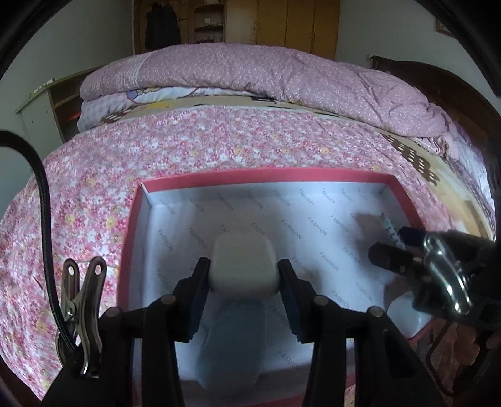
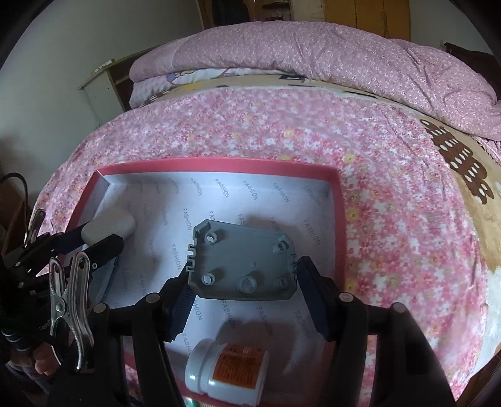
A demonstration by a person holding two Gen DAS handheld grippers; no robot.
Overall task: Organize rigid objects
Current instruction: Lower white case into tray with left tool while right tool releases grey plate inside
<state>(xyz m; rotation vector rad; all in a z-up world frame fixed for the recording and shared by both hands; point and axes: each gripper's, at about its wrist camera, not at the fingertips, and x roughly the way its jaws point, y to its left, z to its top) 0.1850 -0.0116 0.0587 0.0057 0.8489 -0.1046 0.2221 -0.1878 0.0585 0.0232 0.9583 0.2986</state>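
A red box (image 1: 266, 174) (image 2: 219, 164) lined with white "FASHION" paper lies on the bed. My left gripper (image 1: 244, 272) is shut on a white rounded block (image 1: 242, 264) and holds it over the box's left part; the gripper and block also show in the right wrist view (image 2: 108, 230). My right gripper (image 2: 242, 272) is shut on a grey plastic plate with bosses (image 2: 242, 261), held above the box's middle. It shows at the right in the left wrist view (image 1: 394, 247). A white pill bottle with an orange label (image 2: 227, 368) lies in the box's near part.
A pale blue object (image 1: 231, 341) lies in the box under my left gripper. The bed has a pink floral cover (image 1: 188, 147) and a folded pink quilt (image 1: 250, 72) at the back. A wardrobe (image 1: 297, 22) and shelves stand behind.
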